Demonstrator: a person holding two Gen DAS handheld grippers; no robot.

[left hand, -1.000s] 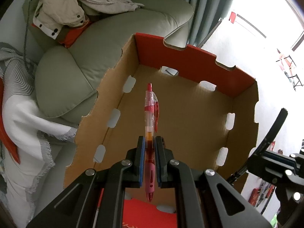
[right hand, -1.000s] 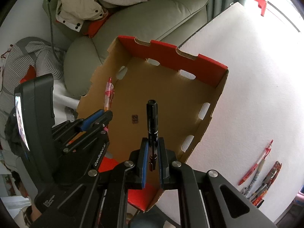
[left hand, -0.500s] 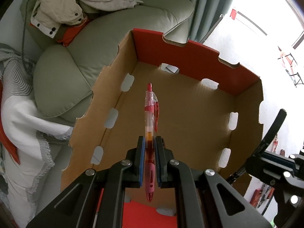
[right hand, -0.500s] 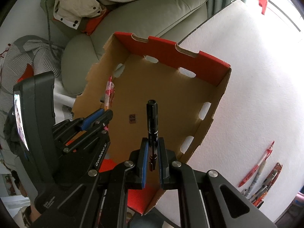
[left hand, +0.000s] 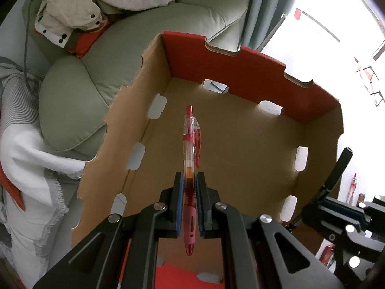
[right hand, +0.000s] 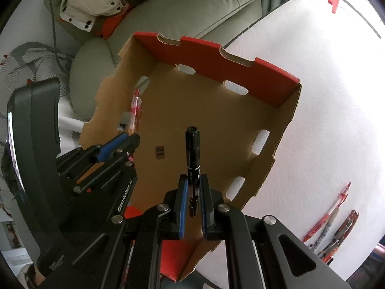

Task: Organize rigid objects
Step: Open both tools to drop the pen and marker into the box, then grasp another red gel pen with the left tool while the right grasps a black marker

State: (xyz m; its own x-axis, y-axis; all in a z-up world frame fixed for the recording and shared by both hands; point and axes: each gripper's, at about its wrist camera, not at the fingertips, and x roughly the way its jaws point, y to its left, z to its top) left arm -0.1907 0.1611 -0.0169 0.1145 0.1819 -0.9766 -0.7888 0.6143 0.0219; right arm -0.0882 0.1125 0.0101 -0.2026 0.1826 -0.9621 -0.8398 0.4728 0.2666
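My left gripper is shut on a red gel pen, which points forward over the inside of a cardboard box with red end walls. My right gripper is shut on a black marker and also hangs above the box floor. In the right wrist view the left gripper shows at the left with the red pen near the box's left wall. In the left wrist view the right gripper and its black marker show at the right edge. The box floor holds only a small dark mark.
The box sits on a white table. Several pens lie on it at the lower right. A green sofa with piled clothes stands beyond the box, and a white and striped throw hangs at the left.
Both grippers have come lower and closer to the box, which now fills more of each view. Each still holds its pen as before.
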